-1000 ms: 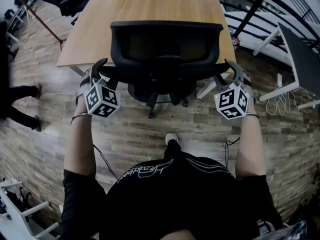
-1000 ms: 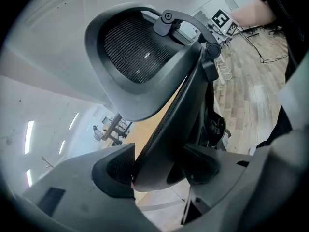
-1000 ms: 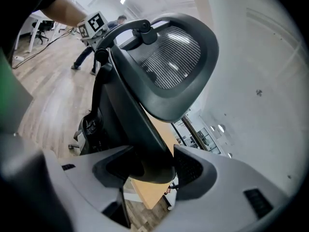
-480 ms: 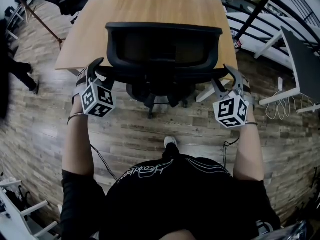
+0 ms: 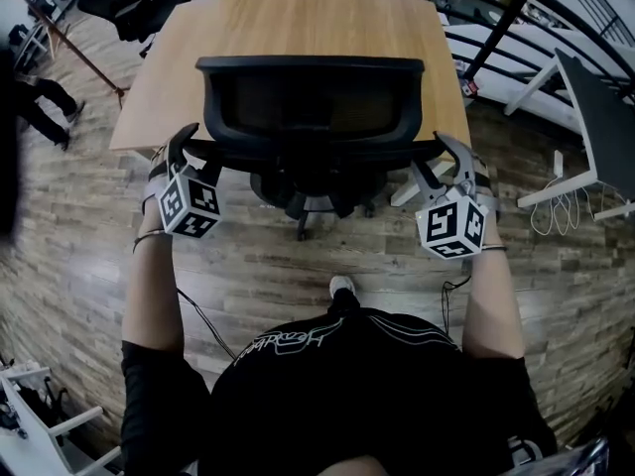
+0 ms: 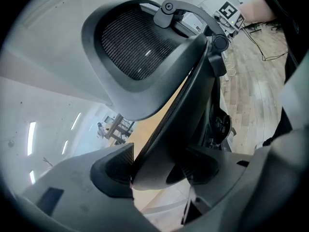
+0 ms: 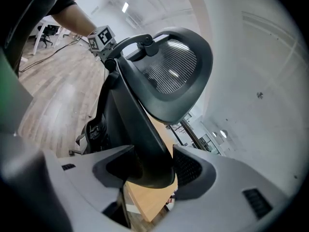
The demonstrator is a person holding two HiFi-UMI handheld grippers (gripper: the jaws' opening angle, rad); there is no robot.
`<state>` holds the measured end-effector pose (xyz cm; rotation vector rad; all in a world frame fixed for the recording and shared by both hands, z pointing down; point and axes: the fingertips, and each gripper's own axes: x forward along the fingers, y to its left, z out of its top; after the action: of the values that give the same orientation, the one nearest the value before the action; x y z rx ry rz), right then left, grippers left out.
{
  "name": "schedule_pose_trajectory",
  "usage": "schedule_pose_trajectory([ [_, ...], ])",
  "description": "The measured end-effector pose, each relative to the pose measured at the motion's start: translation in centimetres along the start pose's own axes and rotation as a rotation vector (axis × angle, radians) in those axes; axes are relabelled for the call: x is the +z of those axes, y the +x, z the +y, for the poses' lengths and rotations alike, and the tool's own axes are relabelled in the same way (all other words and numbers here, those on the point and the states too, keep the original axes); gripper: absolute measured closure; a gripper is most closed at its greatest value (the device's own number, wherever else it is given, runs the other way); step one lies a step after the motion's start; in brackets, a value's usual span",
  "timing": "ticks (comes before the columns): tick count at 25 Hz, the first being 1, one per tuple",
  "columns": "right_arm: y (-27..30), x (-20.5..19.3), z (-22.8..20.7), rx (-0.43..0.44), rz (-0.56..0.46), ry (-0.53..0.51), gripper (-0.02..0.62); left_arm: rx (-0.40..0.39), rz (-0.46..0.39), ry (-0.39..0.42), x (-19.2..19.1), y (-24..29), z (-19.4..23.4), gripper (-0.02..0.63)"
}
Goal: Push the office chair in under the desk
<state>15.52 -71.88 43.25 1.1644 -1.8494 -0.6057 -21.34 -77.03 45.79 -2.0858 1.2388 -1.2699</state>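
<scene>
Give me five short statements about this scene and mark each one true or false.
1. The left gripper and the right gripper each have a side edge of the office chair backrest between their jaws. True.
2. The desk has a white top. False: it is wood-coloured.
3. The floor is carpeted. False: it is wood-look planking.
4. The chair's backrest is mesh. True.
5. The right gripper hangs free of the chair. False: its jaws clasp the backrest's edge.

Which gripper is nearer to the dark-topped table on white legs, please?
Right. The right gripper grips the chair back on the table's side; the left gripper grips its far edge.
</scene>
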Motion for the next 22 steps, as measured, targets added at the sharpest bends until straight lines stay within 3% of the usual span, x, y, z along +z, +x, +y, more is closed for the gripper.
schedule_pose_trajectory([
  [5,0.0,0.0,0.2,0.022,0.006,0.006,0.324,0.000,-0.028,-0.009,0.1,-0.3,-0.1,0.336],
  [10,-2.0,1.1,0.4,0.029,-0.024,0.039,0.322,-0.031,-0.100,-0.143,0.4,-2.8,0.0,0.304],
  [16,-8.0,3.9,1.0,0.110,-0.135,0.269,0.324,-0.073,-0.226,-0.383,1.2,-10.0,-0.8,0.304],
  [22,-16.1,10.0,4.6,0.287,-0.366,0.506,0.324,-0.276,-0.444,-0.655,6.8,-18.4,-6.7,0.305],
])
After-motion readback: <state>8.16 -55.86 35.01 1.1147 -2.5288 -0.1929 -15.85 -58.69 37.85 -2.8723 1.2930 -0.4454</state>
